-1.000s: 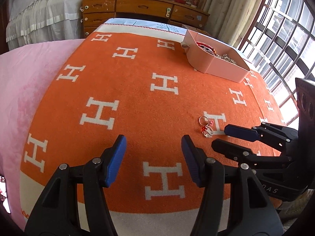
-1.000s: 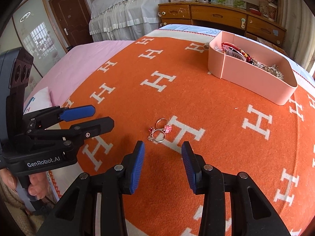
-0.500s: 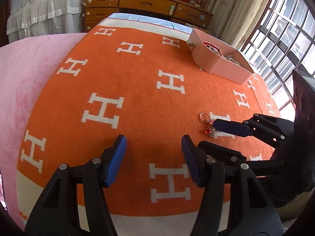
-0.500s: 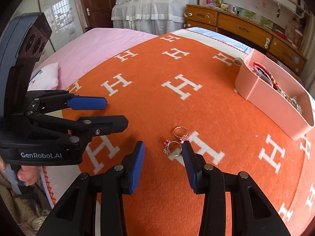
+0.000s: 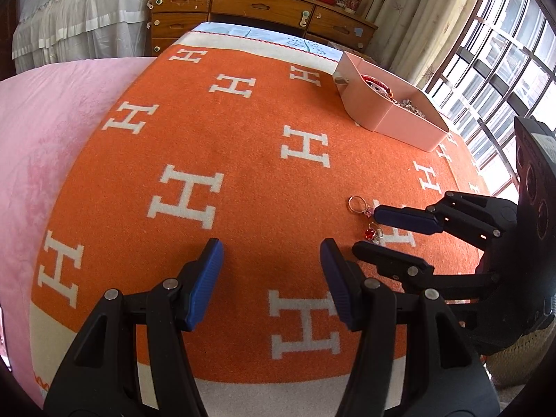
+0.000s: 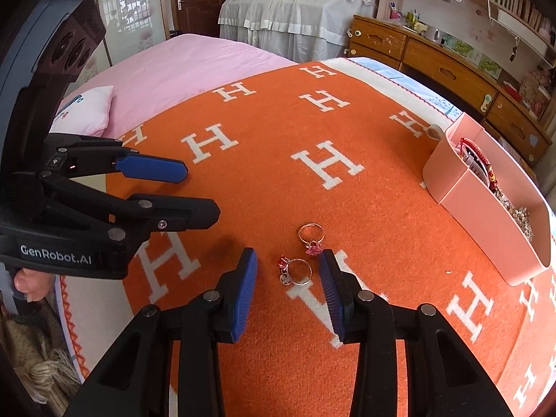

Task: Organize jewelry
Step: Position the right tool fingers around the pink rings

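Two rings lie on the orange blanket. The ring with a red stone (image 6: pixel 293 271) lies between my right gripper's (image 6: pixel 288 271) open fingers. The ring with a pink stone (image 6: pixel 311 238) lies just beyond the right fingertip. In the left wrist view the red-stone ring (image 5: pixel 372 233) sits between the right gripper's fingers, and the pink-stone ring (image 5: pixel 358 205) is beside the far one. My left gripper (image 5: pixel 271 259) is open and empty, left of the rings. A pink box (image 6: pixel 486 208) holding jewelry stands at the far right, also in the left wrist view (image 5: pixel 389 118).
The orange blanket with white H marks (image 5: pixel 226 146) covers the bed over a pink sheet (image 5: pixel 41 111). A wooden dresser (image 5: pixel 260 7) stands beyond the bed. Windows (image 5: pixel 504 69) are on the right. A small pillow (image 6: pixel 87 111) lies at the left.
My right gripper has moved forward and down until its fingers straddle the red-stone ring. The left gripper has stayed open and shifted only slightly.
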`<act>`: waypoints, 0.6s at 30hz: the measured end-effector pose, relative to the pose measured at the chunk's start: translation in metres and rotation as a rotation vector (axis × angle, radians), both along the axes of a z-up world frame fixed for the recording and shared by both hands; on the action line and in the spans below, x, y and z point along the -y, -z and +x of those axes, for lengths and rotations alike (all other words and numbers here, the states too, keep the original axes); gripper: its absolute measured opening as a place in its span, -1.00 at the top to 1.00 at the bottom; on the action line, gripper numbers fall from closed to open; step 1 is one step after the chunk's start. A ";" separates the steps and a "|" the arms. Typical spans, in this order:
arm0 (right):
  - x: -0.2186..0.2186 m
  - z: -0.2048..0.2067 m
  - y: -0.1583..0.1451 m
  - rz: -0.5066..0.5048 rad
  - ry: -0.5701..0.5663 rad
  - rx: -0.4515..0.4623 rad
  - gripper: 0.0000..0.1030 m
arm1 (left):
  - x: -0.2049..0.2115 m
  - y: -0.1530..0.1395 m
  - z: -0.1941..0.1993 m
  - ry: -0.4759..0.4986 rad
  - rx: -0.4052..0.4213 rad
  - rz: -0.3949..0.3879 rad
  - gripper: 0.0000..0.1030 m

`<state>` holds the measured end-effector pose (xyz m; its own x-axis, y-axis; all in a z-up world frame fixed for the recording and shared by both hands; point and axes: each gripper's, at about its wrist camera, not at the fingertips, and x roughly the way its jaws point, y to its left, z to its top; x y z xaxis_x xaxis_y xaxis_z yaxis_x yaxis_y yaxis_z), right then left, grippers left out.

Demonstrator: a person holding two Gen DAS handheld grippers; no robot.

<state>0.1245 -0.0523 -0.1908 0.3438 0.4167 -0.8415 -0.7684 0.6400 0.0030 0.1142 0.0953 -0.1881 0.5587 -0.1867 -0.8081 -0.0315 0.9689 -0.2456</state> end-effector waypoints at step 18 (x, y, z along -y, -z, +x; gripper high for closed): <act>0.040 -0.003 -0.018 0.069 0.176 0.038 0.61 | 0.035 -0.014 0.014 0.149 0.001 0.075 -0.07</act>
